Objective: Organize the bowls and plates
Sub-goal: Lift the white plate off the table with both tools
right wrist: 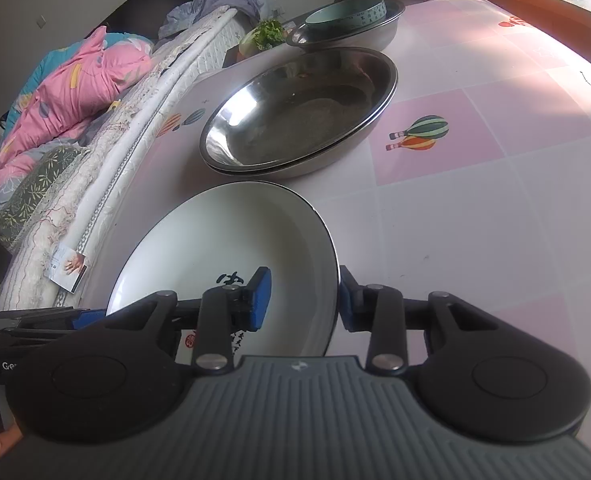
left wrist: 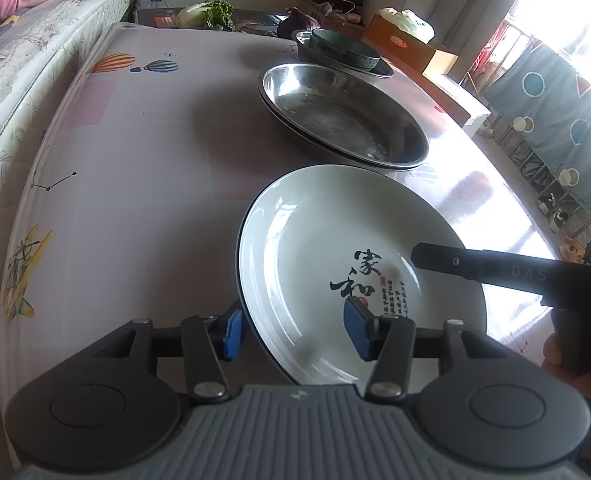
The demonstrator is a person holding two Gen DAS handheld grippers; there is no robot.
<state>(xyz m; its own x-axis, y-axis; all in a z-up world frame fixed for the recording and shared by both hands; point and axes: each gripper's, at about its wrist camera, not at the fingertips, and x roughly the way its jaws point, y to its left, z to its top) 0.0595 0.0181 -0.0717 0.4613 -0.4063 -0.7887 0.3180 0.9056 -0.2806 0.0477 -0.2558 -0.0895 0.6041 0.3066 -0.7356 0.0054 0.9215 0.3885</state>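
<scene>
A white plate with a black rim and black calligraphy lies on the patterned table. My left gripper stands open astride the plate's left rim, one blue pad outside it and the other over the well. My right gripper straddles the opposite rim, open, its outer pad close beside the edge; one of its fingers reaches over the plate in the left wrist view. Beyond the plate sit two stacked steel plates. Farther back, a teal bowl rests in a steel basin.
A bed with pink bedding runs along one side of the table. Leafy greens and a cardboard box lie past the far edge. A hand holds the right gripper's grip.
</scene>
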